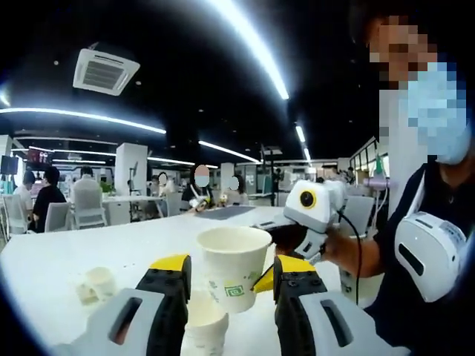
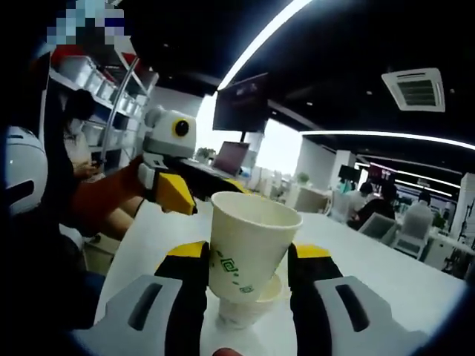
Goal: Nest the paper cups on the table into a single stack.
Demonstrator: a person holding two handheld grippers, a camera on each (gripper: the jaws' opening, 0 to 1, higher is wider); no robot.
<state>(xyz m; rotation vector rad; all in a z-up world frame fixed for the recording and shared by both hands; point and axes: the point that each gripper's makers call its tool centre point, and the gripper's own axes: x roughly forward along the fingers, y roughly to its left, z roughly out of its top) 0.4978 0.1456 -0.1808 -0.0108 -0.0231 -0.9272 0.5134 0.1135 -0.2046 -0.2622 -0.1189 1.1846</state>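
Green logo, unreadable, on paper cup (image 2: 249,245) between right tool (image 2: 249,278) jaws.

both cams low over table (image 1: 67,252), facing each other, sharing cups (image 1: 233,267) close-up

I see a white paper cup (image 1: 234,267) with a green logo held upright, mouth open, its base seated in a second white cup (image 1: 205,326) below it — more small white cups (image 1: 98,282) sit on the counter (image 1: 89,252) nearby.
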